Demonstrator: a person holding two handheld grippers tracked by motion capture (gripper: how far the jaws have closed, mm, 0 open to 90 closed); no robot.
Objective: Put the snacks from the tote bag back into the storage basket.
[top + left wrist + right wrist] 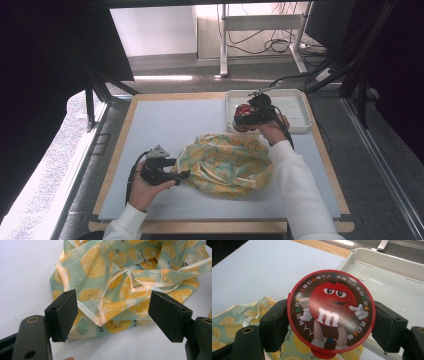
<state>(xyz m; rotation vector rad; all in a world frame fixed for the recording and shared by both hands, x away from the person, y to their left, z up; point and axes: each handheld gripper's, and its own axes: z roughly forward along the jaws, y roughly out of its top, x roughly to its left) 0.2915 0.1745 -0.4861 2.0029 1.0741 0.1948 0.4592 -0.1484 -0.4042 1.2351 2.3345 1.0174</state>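
Round red candy tin pinched across rim by right claw, held above far edge of cloth, near white tray. Tin rigid, smooth, likely slippery; hold by rim. Left claw spread around cloth hem. Cloth soft, light, crumpled mid-worktop, bunches easily; nothing blocks tray.
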